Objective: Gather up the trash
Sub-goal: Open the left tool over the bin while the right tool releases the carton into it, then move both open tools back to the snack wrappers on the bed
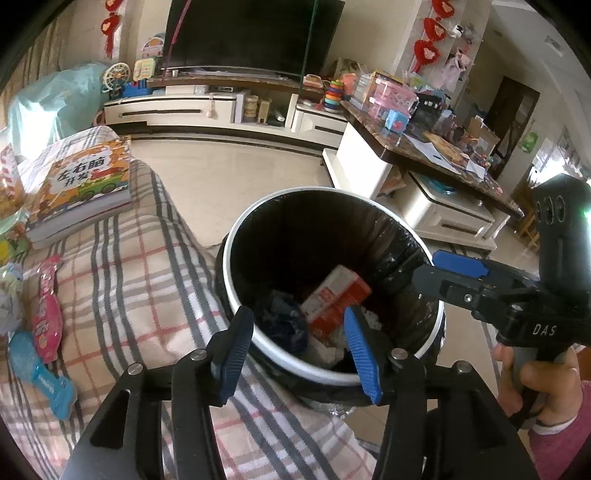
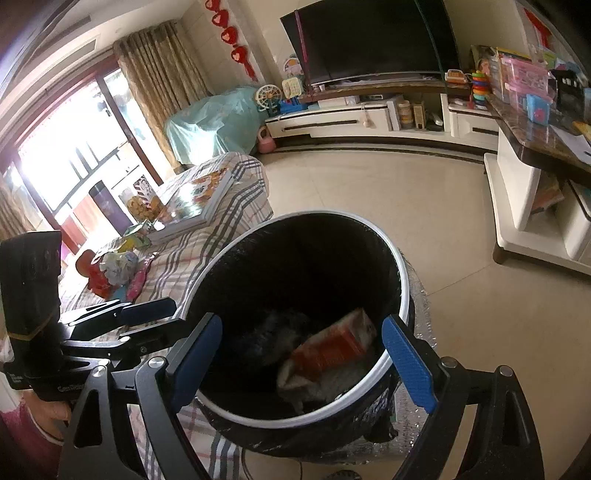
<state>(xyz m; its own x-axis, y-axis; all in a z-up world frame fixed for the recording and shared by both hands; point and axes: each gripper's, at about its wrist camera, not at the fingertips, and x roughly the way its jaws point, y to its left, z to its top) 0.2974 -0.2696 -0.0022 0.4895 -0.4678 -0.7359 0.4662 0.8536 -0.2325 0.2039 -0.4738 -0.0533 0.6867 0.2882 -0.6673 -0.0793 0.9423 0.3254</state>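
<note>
While both sets of blue pads stand wide apart with nothing between them, the left gripper [image 1: 299, 352] and the right gripper [image 2: 301, 363] hover over the mouth of the black-lined bin [image 1: 236, 236], where an orange-and-white carton [image 1: 334, 301] and crumpled dark scraps already lie. Remaining trash, a pink wrapper [image 1: 46, 314] and a blue packet [image 1: 40, 373], sits on the plaid-covered sofa [image 1: 147, 288] beside the bin. A careless swing toward them could clip the rim and tip the bin; the liner looks loose, though I cannot be sure.

Dark TV [image 1: 251, 33] on white cabinet [image 1: 221, 110] — picture book [image 1: 85, 184] on plaid cover [image 1: 140, 295].
</note>
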